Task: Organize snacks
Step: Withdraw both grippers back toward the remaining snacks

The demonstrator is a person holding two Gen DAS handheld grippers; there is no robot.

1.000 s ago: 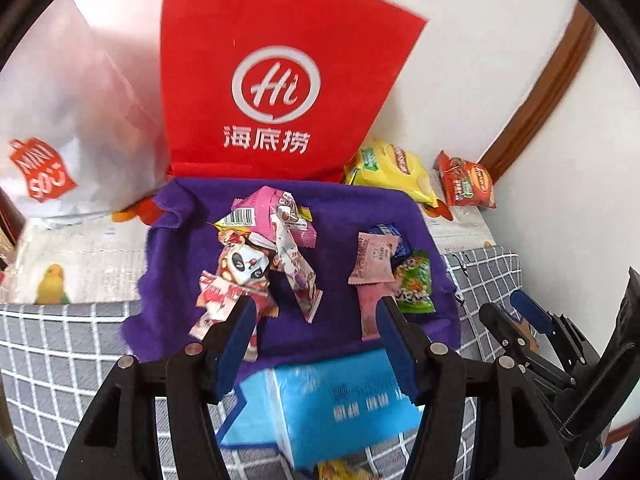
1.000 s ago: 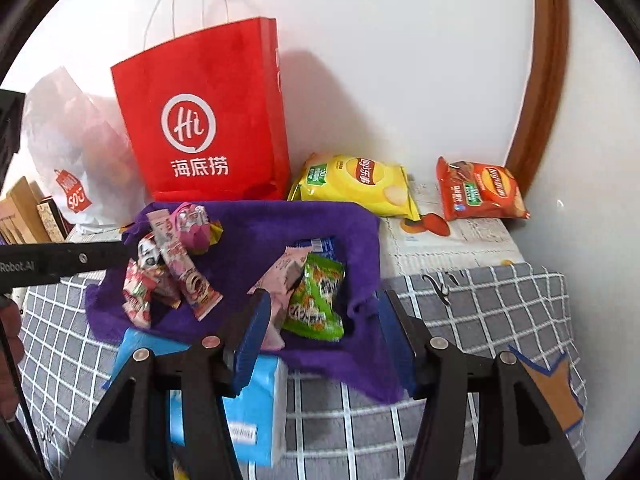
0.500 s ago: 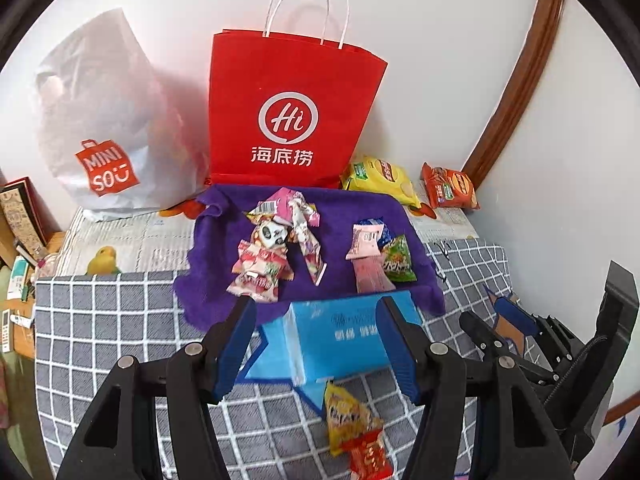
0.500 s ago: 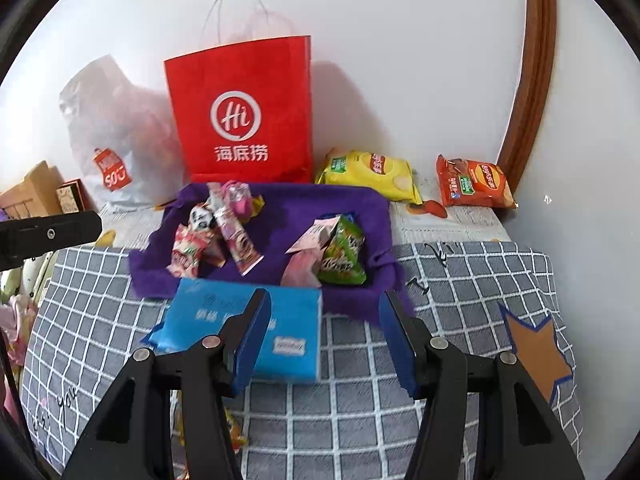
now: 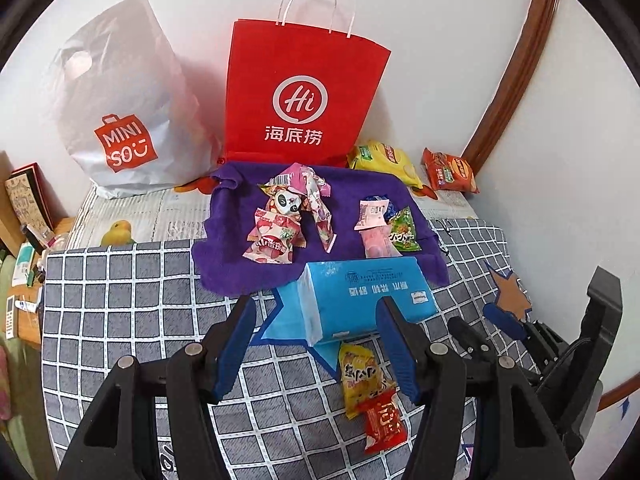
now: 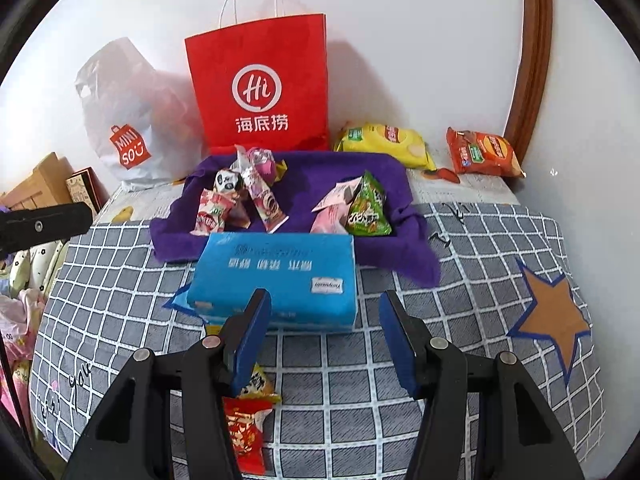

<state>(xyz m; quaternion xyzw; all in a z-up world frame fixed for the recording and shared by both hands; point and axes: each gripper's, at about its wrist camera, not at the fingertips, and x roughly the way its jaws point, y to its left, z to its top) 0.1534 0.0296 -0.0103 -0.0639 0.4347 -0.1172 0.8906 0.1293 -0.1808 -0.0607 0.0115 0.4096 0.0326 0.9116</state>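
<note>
A purple cloth point(image 5: 348, 190) point(image 6: 312, 176) lies on the checked bed cover and bears two heaps of snack packets: pink and panda ones point(image 5: 280, 220) point(image 6: 232, 196) on the left, a pink and a green one point(image 5: 404, 228) point(image 6: 366, 208) on the right. A yellow packet point(image 5: 358, 376) point(image 6: 256, 386) and a red packet point(image 5: 384, 424) point(image 6: 242, 436) lie near me in front of a blue tissue pack point(image 5: 364, 296) point(image 6: 276, 276). My left gripper point(image 5: 316, 340) is open and empty above the cover. My right gripper point(image 6: 324, 336) is open and empty, and also shows in the left wrist view point(image 5: 492, 336).
A red paper bag point(image 5: 300, 92) point(image 6: 260, 84) and a white Miniso bag point(image 5: 116, 116) point(image 6: 128, 120) stand against the wall. A yellow chip bag point(image 5: 386, 158) point(image 6: 384, 142) and an orange bag point(image 5: 450, 170) point(image 6: 482, 152) lie at the back right. A side shelf point(image 5: 24, 216) holds clutter at the left.
Both grippers have pulled back and up from the purple cloth. The tissue pack and the yellow and red packets near me have come into view. Both stay open.
</note>
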